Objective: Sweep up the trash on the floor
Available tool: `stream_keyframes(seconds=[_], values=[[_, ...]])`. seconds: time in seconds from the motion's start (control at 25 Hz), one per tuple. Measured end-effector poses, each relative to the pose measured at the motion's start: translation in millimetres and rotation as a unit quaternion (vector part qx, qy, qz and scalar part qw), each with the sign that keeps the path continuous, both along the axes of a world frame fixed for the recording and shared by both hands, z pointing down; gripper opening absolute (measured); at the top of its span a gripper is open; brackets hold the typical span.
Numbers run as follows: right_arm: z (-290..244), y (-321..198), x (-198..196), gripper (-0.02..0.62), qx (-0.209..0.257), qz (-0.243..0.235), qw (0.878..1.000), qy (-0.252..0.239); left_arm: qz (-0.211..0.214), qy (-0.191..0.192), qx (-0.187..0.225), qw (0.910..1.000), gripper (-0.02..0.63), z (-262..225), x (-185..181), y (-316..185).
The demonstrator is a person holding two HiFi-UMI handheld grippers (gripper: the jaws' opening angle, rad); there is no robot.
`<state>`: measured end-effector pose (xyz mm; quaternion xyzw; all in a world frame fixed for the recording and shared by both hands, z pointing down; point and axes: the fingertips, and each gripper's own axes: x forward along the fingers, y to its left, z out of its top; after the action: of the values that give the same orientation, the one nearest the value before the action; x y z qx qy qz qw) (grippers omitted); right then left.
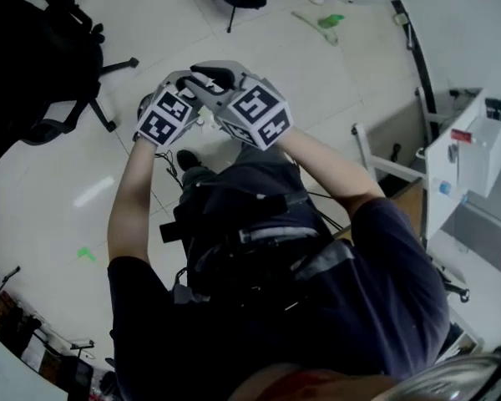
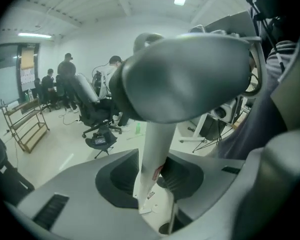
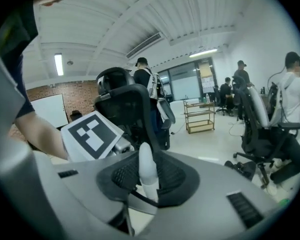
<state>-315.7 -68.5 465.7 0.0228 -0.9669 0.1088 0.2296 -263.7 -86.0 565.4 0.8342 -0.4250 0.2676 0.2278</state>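
The person's dark-shirted torso (image 1: 334, 307) fills the bottom of the head view. Ahead of it the left gripper (image 1: 179, 86) and right gripper (image 1: 225, 80) sit side by side, almost touching, and what they hold is hidden here. Green trash (image 1: 330, 21) lies on the floor (image 1: 150, 23), well beyond them. The left gripper view shows its jaws clamped on a pale handle (image 2: 155, 149) (with a red-printed label). The right gripper view shows its jaws closed round a rounded handle tip.

The left hand-held gripper (image 1: 179, 86) and right hand-held gripper (image 1: 217, 78) sit side by side above the floor (image 1: 58, 190); a green scrap (image 1: 85, 254) lies at left, a black chair (image 1: 42, 65) farther off.
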Motion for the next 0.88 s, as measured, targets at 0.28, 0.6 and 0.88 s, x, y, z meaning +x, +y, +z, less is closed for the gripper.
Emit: stream_keyframes(seconds=[0.28, 0.6, 0.88], values=[[-88, 85, -35, 0.100, 0.057, -0.070, 0.995, -0.052, -0.010, 0.083, 0.069, 0.9941, 0.117, -88, -29, 65], [-178, 116, -19, 0.100, 0.041, -0.173, 0.976, -0.127, 0.046, 0.086, 0.179, 0.9790, 0.107, -173, -17, 90], [-232, 133, 29, 0.097, 0.002, -0.284, 0.939, -0.192, 0.078, 0.022, 0.203, 0.9759, 0.064, -213, 33, 108]])
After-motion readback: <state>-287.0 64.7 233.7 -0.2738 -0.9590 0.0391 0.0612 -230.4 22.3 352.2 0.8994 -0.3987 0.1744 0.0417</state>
